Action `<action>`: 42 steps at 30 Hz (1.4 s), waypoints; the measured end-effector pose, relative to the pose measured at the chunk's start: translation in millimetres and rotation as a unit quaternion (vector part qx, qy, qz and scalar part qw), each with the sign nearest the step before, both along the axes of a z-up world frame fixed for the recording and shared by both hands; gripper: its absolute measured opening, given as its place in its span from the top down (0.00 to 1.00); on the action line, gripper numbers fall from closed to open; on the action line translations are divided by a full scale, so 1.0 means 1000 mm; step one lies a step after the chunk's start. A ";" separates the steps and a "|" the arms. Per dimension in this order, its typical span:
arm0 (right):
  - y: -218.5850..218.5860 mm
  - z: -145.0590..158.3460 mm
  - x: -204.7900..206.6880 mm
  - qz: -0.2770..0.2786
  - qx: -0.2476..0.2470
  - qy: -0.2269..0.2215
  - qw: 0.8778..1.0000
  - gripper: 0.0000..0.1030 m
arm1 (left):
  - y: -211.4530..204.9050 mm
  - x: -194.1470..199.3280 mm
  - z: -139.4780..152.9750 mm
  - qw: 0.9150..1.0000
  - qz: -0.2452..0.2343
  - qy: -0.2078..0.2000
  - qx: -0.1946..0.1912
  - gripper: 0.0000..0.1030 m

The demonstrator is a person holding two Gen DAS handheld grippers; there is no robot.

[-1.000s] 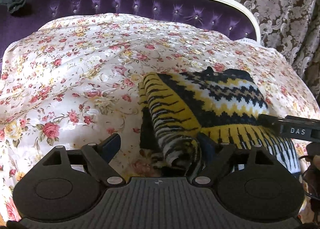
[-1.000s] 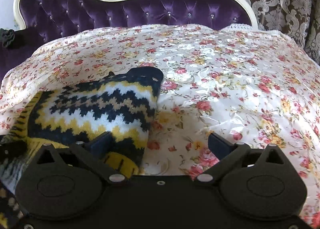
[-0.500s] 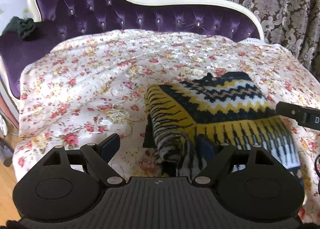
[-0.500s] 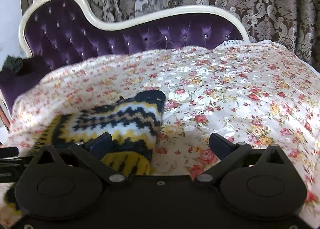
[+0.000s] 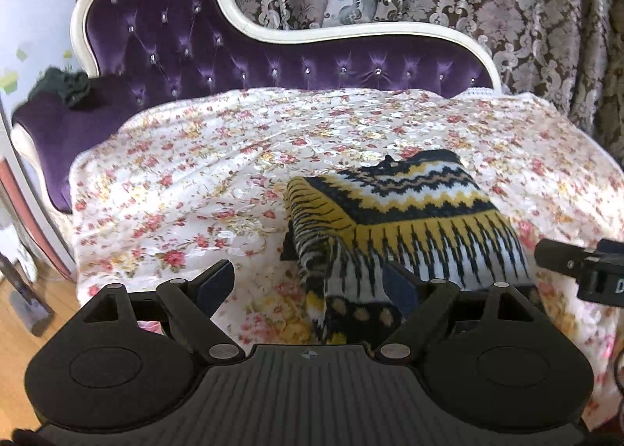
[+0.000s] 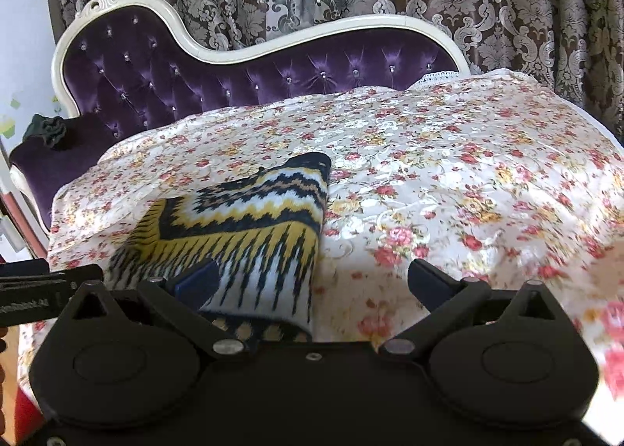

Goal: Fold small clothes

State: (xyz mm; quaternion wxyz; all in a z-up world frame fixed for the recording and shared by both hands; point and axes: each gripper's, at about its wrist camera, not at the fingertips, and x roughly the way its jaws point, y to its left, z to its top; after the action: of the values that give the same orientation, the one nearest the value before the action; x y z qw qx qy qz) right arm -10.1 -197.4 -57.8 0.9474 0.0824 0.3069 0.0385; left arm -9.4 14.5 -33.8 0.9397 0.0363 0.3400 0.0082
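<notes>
The left gripper (image 5: pixel 308 284) has its jaws spread wide and grasps nothing; the folded knit garment (image 5: pixel 405 219) lies on the floral bedspread (image 5: pixel 187 173), its near edge under the right finger (image 5: pixel 401 290). The right gripper (image 6: pixel 312 282) is likewise released, empty, its left finger (image 6: pixel 197 284) over the garment's near corner.

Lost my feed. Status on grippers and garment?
Left gripper open, empty. Right gripper open, empty. Yellow, black and white zigzag knit garment folded on the floral satin cover. Nothing in the way.
</notes>
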 end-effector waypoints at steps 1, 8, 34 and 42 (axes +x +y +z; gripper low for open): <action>0.001 0.001 -0.005 0.000 0.001 -0.002 1.000 0.00 | -0.002 -0.004 0.001 1.000 0.001 -0.003 0.009 0.19; 0.008 0.007 -0.029 0.002 0.001 -0.007 1.000 0.00 | -0.009 -0.030 0.006 1.000 0.000 -0.008 0.024 0.19; 0.033 0.012 -0.057 0.020 -0.064 0.017 0.998 0.00 | 0.010 -0.044 -0.001 0.997 0.025 0.056 -0.047 0.19; 0.036 0.011 -0.056 0.024 -0.067 0.021 0.997 0.00 | 0.009 -0.042 -0.005 0.996 0.023 0.068 -0.046 0.20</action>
State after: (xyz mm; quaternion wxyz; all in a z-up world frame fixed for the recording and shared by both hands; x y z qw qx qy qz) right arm -65.6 -161.9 -46.9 0.9431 0.0116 0.3300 0.0390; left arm -51.3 23.5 -38.6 0.9144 -0.0138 0.4043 0.0115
